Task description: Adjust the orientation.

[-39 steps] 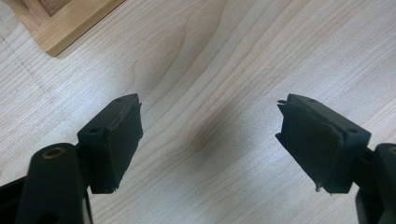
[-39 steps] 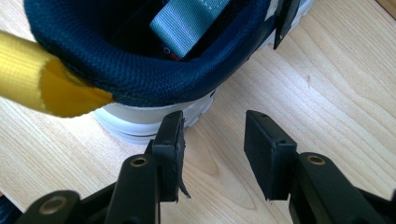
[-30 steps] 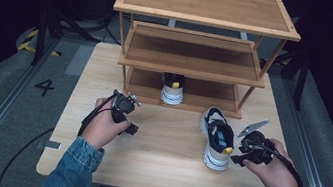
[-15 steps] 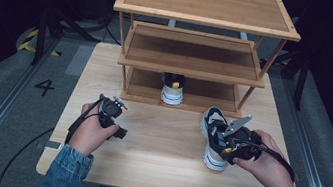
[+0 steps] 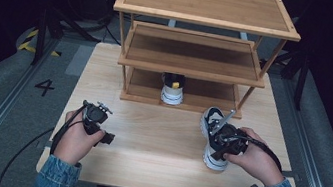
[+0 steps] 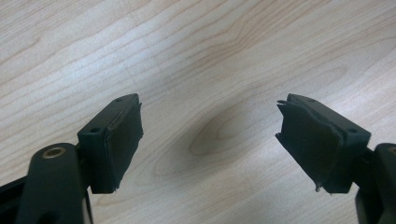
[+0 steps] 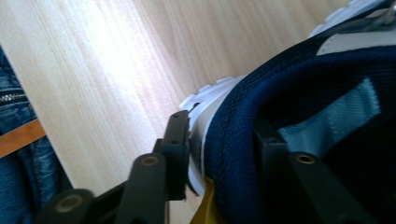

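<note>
A navy and white shoe (image 5: pixel 210 118) lies on the table (image 5: pixel 157 137) at the right, lengthwise toward me. My right gripper (image 5: pixel 220 143) is down on it. In the right gripper view the right gripper (image 7: pixel 224 140) is shut on the shoe's navy collar (image 7: pixel 233 140), one jaw against the white outer side and the other inside the opening. A matching shoe (image 5: pixel 172 89) stands on the bottom tier of the wooden rack (image 5: pixel 206 21). My left gripper (image 5: pixel 100 131) hovers over bare wood at the left. The left gripper (image 6: pixel 210 135) is open with nothing between its pads.
The three-tier rack fills the back half of the table; its top and middle shelves (image 5: pixel 191 52) hold nothing. Bare wood lies between the two hands. A grey floor with a rail and a "4" mark (image 5: pixel 45 87) lies to the left.
My right gripper has moved left onto the shoe and now grips its collar. My left hand has drawn back toward the near left of the table, still open.
</note>
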`<state>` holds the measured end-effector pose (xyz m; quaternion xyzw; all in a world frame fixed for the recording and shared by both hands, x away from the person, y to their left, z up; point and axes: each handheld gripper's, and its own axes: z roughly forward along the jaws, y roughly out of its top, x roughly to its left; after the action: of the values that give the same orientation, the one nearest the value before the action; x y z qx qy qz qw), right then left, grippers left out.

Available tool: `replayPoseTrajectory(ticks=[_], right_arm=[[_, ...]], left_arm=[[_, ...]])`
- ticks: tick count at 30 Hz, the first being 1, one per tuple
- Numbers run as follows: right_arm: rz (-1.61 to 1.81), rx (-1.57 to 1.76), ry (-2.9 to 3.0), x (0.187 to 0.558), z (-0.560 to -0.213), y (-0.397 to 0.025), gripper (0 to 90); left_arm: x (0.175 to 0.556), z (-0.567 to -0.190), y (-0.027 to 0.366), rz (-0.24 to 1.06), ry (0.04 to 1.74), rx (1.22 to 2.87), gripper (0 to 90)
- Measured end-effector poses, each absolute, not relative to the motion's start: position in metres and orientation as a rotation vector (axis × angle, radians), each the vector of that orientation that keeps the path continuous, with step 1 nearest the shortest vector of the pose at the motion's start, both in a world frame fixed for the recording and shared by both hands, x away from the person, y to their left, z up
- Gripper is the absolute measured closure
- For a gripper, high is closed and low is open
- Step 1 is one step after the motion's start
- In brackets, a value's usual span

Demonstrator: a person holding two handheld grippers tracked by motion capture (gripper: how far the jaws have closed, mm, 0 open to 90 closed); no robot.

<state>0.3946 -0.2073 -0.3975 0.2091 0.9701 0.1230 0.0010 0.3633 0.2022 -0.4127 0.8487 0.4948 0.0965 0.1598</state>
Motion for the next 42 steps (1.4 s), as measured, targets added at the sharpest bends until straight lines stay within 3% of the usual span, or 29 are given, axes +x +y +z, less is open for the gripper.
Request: replayPoseTrajectory(ticks=[22,42], right_arm=[[0.512,0.639,2.986,0.413,-0.372,-0.206,69.2],[0.54,0.547,2.91,0.495,-0.389,-0.178,68.0]], left_arm=[[0.349,-0.421,0.221,0.26,1.445,2.406,20.6],[0.333,-0.427,0.234,0.246,1.511,2.379,20.4]])
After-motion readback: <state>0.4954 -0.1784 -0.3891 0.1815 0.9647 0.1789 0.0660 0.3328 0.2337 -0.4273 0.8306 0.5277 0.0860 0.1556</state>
